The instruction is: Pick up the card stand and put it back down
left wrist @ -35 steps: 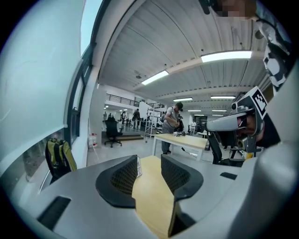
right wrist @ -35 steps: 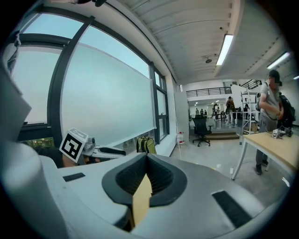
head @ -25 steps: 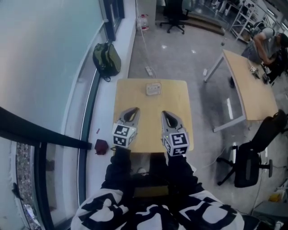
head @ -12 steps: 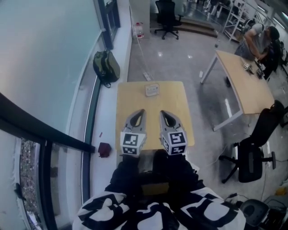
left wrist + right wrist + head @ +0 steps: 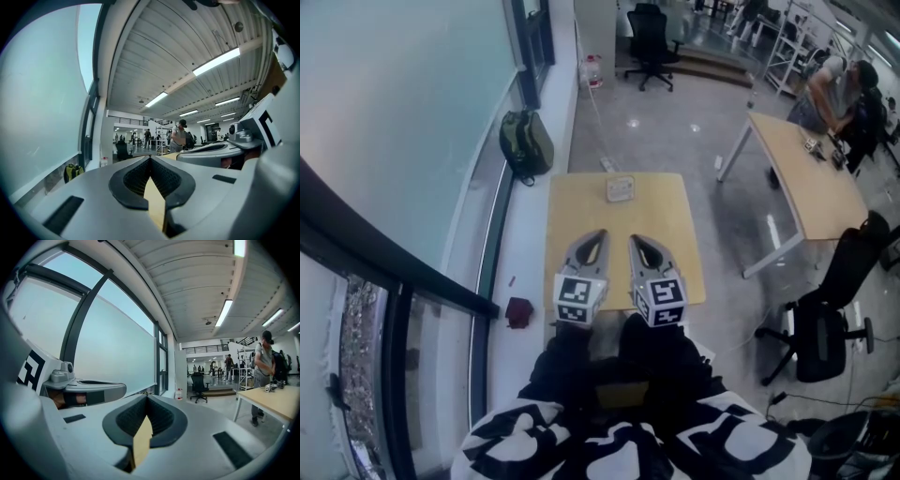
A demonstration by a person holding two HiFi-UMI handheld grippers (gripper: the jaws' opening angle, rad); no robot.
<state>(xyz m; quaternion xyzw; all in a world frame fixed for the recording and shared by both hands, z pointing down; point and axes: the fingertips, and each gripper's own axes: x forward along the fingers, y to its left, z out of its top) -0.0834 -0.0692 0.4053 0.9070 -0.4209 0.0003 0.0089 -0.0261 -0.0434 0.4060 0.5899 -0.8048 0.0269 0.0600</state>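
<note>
table (image 5: 581,216): light wood | card stand (image 5: 620,188): pale beige | backpack (image 5: 526,142): olive green | clothing (image 5: 628,448): black-and-white blotches

The left gripper (image 5: 599,234) has drawn in from nearer the left edge of the table (image 5: 675,216) and now sits just beside the right gripper (image 5: 635,240), the two closer together than before.

My left gripper (image 5: 150,159) and right gripper (image 5: 147,397) are shelled in smooth, matt grey plastic with black ribbed pads (image 5: 133,180) that look rubbery, the table (image 5: 581,208) is pale matt wood, the floor (image 5: 666,122) is glossy polished grey, and the backpack (image 5: 526,142) is olive cloth.
</note>
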